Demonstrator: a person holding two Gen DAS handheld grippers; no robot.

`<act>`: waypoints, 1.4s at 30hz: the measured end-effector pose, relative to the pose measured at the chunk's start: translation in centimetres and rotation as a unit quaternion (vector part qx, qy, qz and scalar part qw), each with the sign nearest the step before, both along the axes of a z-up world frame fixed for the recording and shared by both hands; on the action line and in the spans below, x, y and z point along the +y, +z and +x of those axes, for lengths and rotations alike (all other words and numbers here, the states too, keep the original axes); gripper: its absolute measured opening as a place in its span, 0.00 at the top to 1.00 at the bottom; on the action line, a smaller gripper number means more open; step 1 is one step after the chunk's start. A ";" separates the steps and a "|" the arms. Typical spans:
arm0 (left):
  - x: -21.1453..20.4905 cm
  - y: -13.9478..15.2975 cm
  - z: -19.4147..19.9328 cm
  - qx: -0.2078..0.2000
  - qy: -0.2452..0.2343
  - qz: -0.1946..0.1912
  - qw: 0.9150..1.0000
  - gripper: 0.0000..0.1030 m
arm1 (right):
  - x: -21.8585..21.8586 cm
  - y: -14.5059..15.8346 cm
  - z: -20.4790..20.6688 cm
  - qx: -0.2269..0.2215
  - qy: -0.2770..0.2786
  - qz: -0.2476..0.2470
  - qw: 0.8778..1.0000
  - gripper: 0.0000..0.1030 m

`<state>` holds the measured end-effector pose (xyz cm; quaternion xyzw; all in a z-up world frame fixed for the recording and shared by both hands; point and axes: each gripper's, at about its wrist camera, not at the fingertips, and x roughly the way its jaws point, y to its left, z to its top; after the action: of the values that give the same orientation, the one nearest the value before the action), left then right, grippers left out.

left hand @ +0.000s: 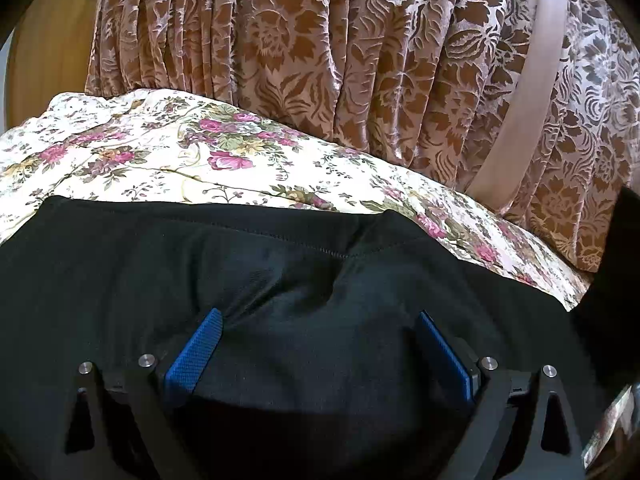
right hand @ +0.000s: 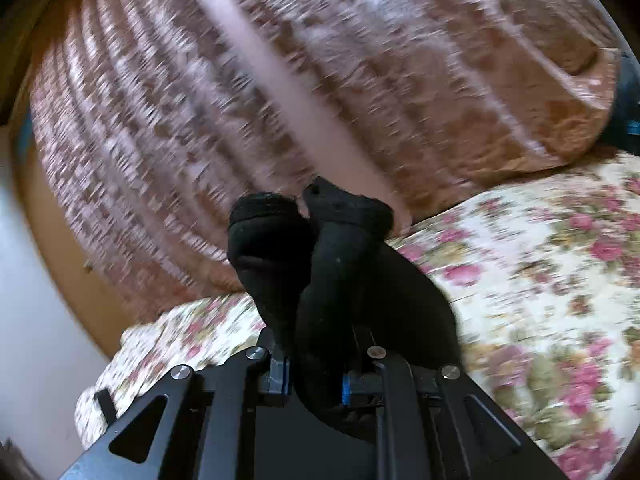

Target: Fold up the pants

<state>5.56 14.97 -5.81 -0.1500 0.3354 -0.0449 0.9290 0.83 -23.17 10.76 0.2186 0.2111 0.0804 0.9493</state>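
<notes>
Gripping bunched pants point(right hand: 320, 264), only right claw point(right hand: 316, 380).

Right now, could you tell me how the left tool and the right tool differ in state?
The left tool is open, blue pads spread over flat black fabric pants; the right tool is shut, pinching a bunched fold of the pants. Both are over the floral bedspread.

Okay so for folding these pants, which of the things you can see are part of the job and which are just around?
Part of the job:
black pants, spread on the bed
left hand-held gripper, open over the pants
right hand-held gripper, shut on a bunch of the pants' fabric

Just around:
floral bedspread
brown patterned curtain
wooden door
</notes>
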 end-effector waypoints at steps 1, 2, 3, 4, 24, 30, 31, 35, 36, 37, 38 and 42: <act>0.0 0.0 0.0 -0.001 0.000 -0.001 1.000 0.06 | 1.0 -0.2 0.3 0.002 0.015 -0.002 1.000 0.84; 0.0 0.0 0.0 -0.001 0.000 -0.001 1.000 0.06 | 2.1 -0.4 0.5 0.004 0.031 -0.005 1.000 0.84; 0.0 0.0 0.0 0.000 0.000 -0.001 1.000 0.06 | 3.5 -0.7 0.9 0.007 0.049 -0.010 0.999 0.84; 0.0 0.0 0.0 0.000 0.000 -0.001 1.000 0.06 | 4.2 -1.0 1.0 0.011 0.060 -0.014 0.998 0.84; 0.1 0.0 -0.1 -0.001 -0.001 -0.002 1.000 0.06 | 16.3 -10.7 2.9 0.140 0.222 -0.109 0.959 0.68; 0.1 0.0 -0.1 -0.001 -0.001 -0.003 1.000 0.06 | 16.7 -10.6 0.5 0.104 0.264 -0.145 0.948 0.47; 0.1 0.1 -0.1 -0.002 -0.001 -0.005 1.000 0.06 | 16.7 -10.5 0.1 0.101 0.272 -0.152 0.945 0.47; 0.0 0.1 -0.1 -0.002 -0.001 -0.006 1.000 0.06 | 15.1 -9.2 -1.4 0.091 0.303 -0.159 0.935 0.47; 0.0 0.1 -0.1 -0.002 -0.001 -0.006 1.000 0.06 | 14.0 -8.5 -1.6 0.084 0.299 -0.148 0.939 0.47; -0.1 0.1 0.0 -0.002 -0.001 -0.005 1.000 0.06 | 13.1 -7.8 -1.7 0.077 0.289 -0.140 0.944 0.47; 0.0 0.1 -0.1 -0.003 -0.001 -0.006 1.000 0.06 | 12.1 -7.1 -1.7 0.067 0.274 -0.133 0.950 0.47; 0.0 0.1 0.0 -0.002 -0.001 -0.006 1.000 0.06 | 7.8 -4.4 0.0 0.030 0.194 -0.113 0.974 0.47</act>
<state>5.51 14.99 -5.73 -0.1550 0.3329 -0.0481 0.9289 0.88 -15.36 6.37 0.0672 0.2860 0.2323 0.9272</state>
